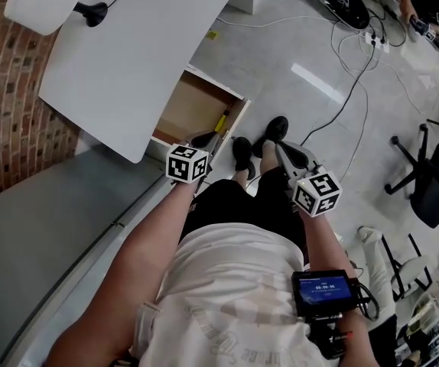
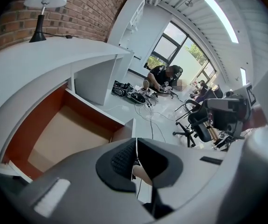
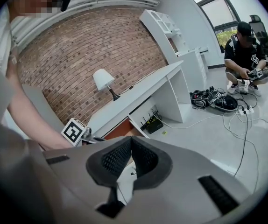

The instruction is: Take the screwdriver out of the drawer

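The drawer under the white desk stands pulled open, showing a bare wooden floor. A yellow-handled screwdriver lies inside against its right wall. My left gripper hangs just in front of the drawer's near corner, shut with nothing between its pads. In the left gripper view the left gripper points over the drawer; the screwdriver is hidden there. My right gripper is further right over the floor, above the person's shoes, its pads together and empty; the right gripper faces the desk.
A white lamp stands on the desk by the brick wall. Cables and gear lie on the floor at the back, where a person crouches. An office chair is at the right. A black router sits under the desk.
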